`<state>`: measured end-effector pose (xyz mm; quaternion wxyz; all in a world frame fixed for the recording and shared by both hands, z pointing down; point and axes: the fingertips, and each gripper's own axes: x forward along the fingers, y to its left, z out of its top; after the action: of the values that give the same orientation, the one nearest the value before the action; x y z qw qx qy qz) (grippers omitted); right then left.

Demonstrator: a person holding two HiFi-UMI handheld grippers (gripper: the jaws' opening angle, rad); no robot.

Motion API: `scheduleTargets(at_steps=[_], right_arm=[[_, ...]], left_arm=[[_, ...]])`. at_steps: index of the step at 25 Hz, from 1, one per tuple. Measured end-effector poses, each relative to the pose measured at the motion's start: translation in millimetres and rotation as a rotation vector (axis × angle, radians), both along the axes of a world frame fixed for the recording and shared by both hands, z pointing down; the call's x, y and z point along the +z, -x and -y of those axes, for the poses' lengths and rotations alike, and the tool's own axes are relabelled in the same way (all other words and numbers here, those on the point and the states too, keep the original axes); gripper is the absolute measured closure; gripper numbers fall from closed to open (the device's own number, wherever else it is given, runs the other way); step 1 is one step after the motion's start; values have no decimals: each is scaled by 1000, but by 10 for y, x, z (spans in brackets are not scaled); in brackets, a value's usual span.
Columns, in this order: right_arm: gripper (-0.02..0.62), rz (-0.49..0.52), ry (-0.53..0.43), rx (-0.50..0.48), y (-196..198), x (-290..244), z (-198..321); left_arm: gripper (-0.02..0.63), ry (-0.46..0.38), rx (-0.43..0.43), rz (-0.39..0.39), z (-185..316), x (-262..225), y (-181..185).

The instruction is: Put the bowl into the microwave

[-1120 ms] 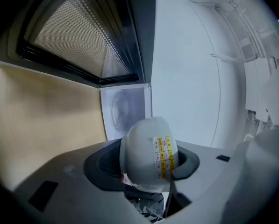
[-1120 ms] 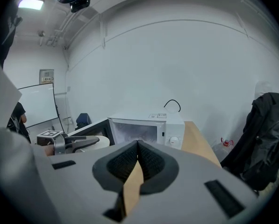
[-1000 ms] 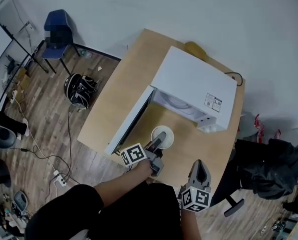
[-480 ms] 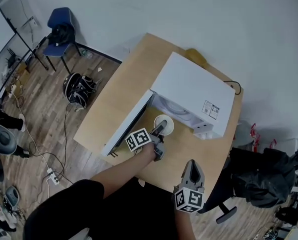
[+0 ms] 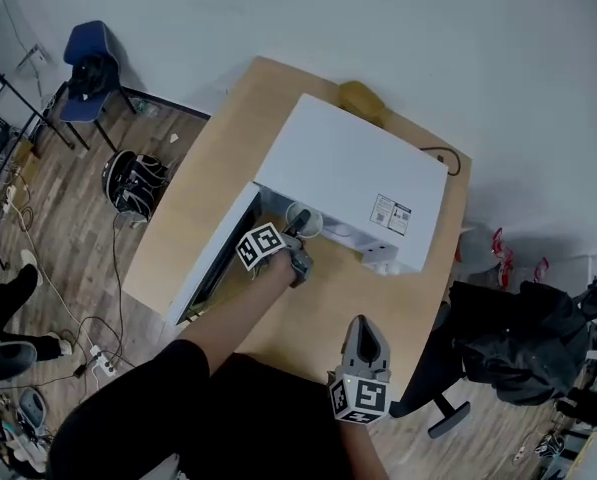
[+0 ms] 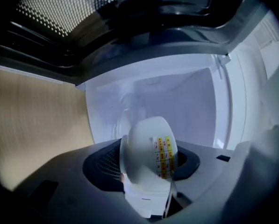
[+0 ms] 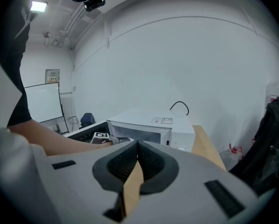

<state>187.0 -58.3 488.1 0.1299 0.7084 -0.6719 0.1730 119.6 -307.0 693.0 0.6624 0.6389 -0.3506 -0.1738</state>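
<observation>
- Right gripper [image 7: 138, 146]: nearest the person, low over the table's front edge, jaws pressed together on nothing.
- Left gripper [image 5: 296, 236]: reaching forward, jaws pinching the bowl [image 6: 148, 153].
- Bowl: white, with a yellow sticker. Held at the mouth of the microwave [image 5: 348, 183], half under its top edge, and not set down as far as can be seen.
- Door [image 5: 213, 268]: swung wide to the left.
- Table [image 5: 228, 158]: light wood, carrying the microwave.
- Progress: door open and bowl lifted to the opening. Still to do: place it inside and let go.
- Change: one second ago the bowl was over the table in front of the opening, and the left gripper has since carried it forward. The right gripper has barely shifted.
</observation>
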Motion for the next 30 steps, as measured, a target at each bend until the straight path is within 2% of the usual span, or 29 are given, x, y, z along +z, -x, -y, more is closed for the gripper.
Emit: scheduleTargets(at_steps=[5, 16, 20, 24, 28, 30], right_arm=[[535, 8, 20, 3, -203, 83, 147], [535, 47, 56, 29, -281, 248, 84], [535, 60, 46, 33, -236, 206, 71], [535, 105, 23, 40, -198, 119, 97], [535, 83, 16, 46, -211, 76, 92], [535, 64, 22, 37, -179, 83, 68]], left_arm=[[387, 28, -17, -13, 229, 161, -178], [387, -10, 85, 73, 556, 181, -528], [383, 10, 98, 71, 586, 199, -543], [376, 26, 90, 113, 609, 218, -479], [350, 23, 61, 96, 643, 184, -455], [331, 12, 57, 116, 638, 171, -441]])
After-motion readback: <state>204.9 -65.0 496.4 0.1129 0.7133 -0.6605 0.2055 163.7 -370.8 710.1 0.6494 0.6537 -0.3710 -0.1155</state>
